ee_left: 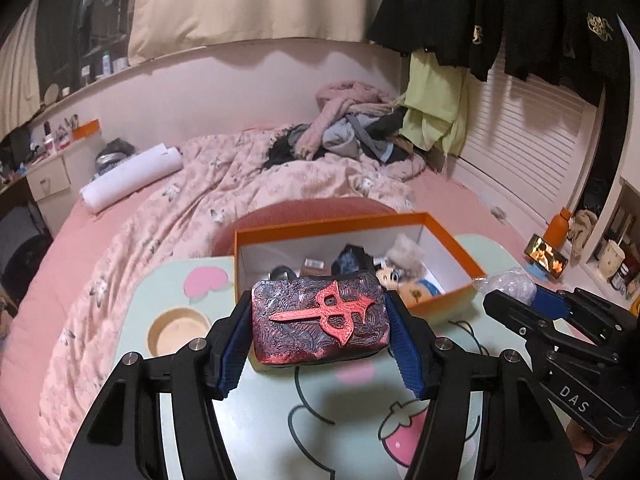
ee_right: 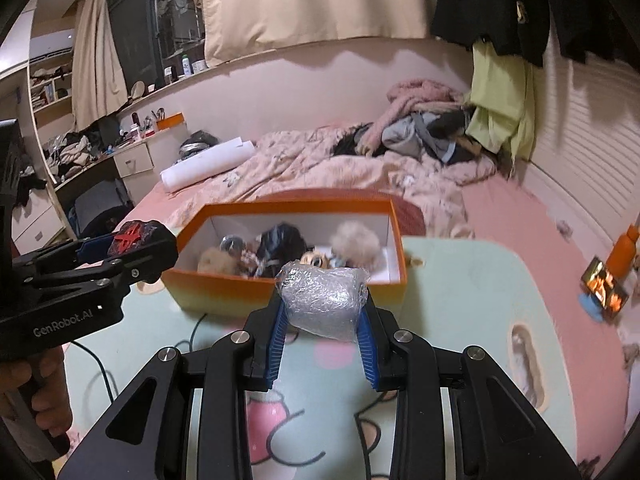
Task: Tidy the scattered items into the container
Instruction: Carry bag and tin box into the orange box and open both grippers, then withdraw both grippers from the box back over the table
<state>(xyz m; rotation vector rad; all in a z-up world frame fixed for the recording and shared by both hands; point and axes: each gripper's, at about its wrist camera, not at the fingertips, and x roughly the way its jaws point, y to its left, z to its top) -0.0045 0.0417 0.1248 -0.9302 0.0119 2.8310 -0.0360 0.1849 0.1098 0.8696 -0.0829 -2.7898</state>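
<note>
Nearest to us, our left gripper [ee_left: 320, 320] tilts down over the table, its blue ribbed pads [ee_left: 236, 344] clamped on the short ends of a rounded rectangular case [ee_left: 320, 320]. The case has a dark, swirled relief surface with a red sheen and a raised red sword-like emblem on top, and it hangs clear above the tabletop. Our right gripper [ee_right: 323, 304] also tilts downward, its fingers [ee_right: 366, 340] pinching a soft lump wrapped in crinkled clear film [ee_right: 323, 300], silvery and wrinkled, held off the table. In the right wrist view a hand [ee_right: 36, 396] grips the handle of the left tool at the lower left.

Below both grippers lies the pale green table [ee_left: 256, 432], smooth and printed with pink strawberry and cartoon shapes, with a round recessed cup holder [ee_left: 178, 332] on the left side.

Just beyond stands the orange cardboard box [ee_left: 452, 300], rectangular, white inside, open at the top. It already holds a fluffy beige plush doll [ee_left: 404, 264], a dark crumpled item [ee_right: 282, 246] and other small things we cannot identify.

Behind the box spreads a bed with a rumpled pink floral quilt [ee_left: 224, 184], with a white paper roll [ee_left: 132, 178] and a heap of clothes [ee_left: 352, 128] on the bed.
</note>
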